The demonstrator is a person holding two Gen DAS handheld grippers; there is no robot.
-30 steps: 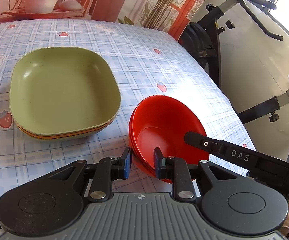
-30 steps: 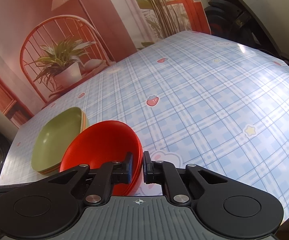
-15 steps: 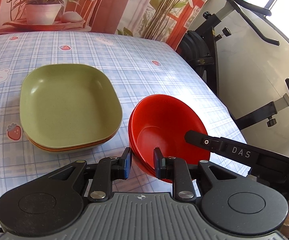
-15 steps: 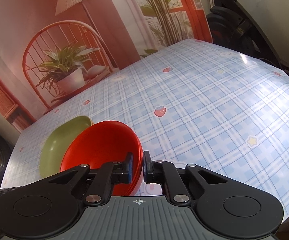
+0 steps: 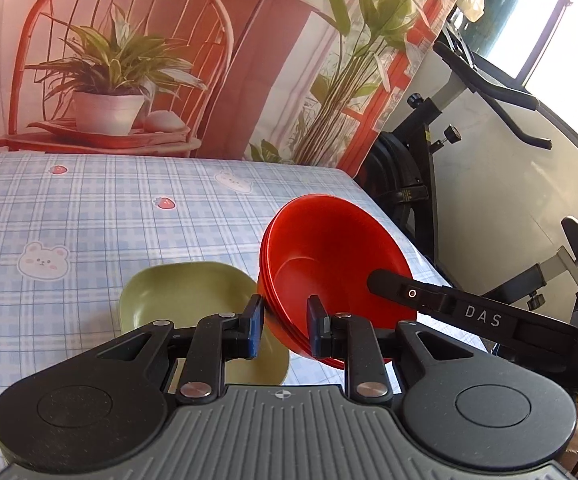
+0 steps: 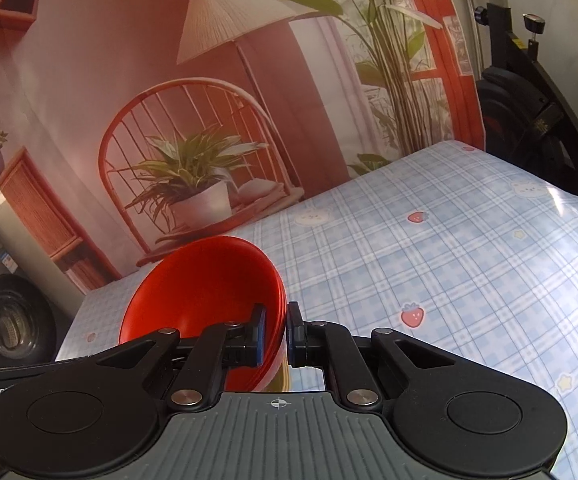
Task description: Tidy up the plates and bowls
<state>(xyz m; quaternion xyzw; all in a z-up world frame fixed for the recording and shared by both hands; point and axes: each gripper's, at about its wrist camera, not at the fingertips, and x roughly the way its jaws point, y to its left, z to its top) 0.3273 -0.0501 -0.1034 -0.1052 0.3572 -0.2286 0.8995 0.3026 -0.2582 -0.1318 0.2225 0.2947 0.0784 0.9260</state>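
A stack of red bowls (image 5: 329,256) hangs in the air above the table, tilted. My left gripper (image 5: 285,322) is shut on its near rim, one finger outside and one inside. My right gripper (image 6: 275,330) is shut on the opposite rim of the same red bowls (image 6: 205,284); its black body shows in the left wrist view (image 5: 473,314). The stack of green square plates (image 5: 193,300) lies on the table below and left of the bowls, partly hidden by my left gripper.
The table has a blue checked cloth (image 5: 89,216) with strawberry and bear prints. Its right edge (image 5: 385,220) drops off beside a black exercise bike (image 5: 417,168). A wall backdrop with a chair and plant (image 5: 113,92) stands behind the far edge.
Both grippers have lifted the red bowls up off the table and tilted them. The green plates now sit lower in the left wrist view, partly under the gripper.
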